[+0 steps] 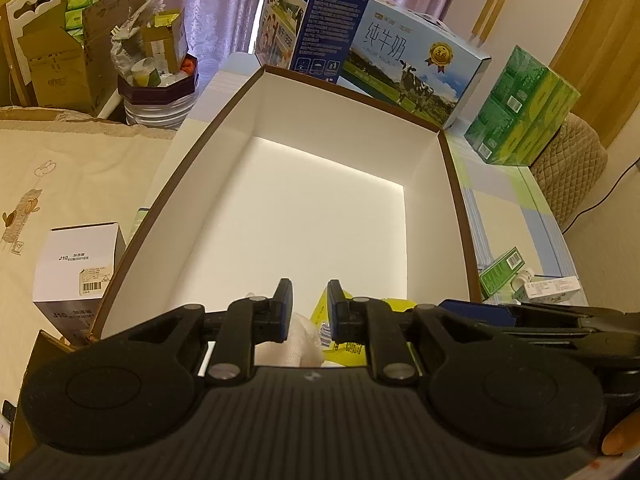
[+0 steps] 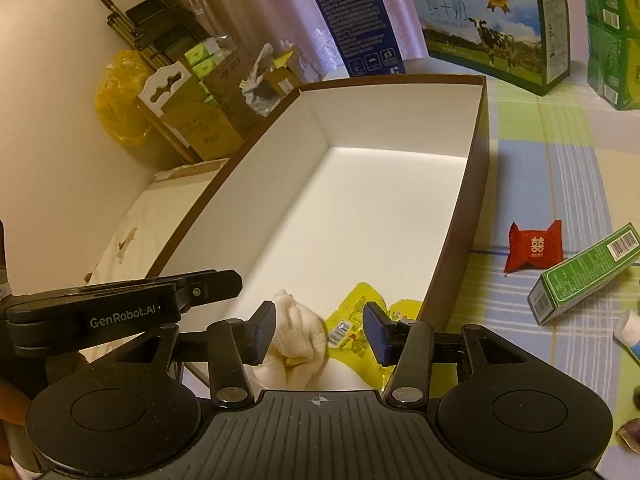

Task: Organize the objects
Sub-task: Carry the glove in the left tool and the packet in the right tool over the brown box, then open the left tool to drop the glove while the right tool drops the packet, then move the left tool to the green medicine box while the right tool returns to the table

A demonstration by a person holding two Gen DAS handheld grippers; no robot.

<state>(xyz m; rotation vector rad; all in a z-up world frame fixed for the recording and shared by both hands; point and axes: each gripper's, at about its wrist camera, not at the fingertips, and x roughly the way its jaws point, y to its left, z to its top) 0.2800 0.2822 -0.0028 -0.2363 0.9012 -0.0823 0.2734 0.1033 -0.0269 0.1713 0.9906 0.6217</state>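
From my feed, the big box (image 2: 460,216) looks like stiff cardboard, matt white inside with a smooth brown skin on its outer wall. In it I see a white knitted cloth (image 2: 296,336), soft and ribbed, next to glossy yellow plastic packets (image 2: 352,328) that catch the light. Each hand-held gripper, left (image 1: 310,308) and right (image 2: 320,330), reads as matt black plastic with ridged housing, bright metal pivot pins and smooth dark-blue pads (image 2: 378,330). The tabletop (image 2: 560,168) wears a smooth, slightly shiny checked cover. The red pouch (image 2: 534,246) looks like coarse fabric; the green carton (image 2: 584,276) and milk box (image 2: 488,28) are glossy printed card.
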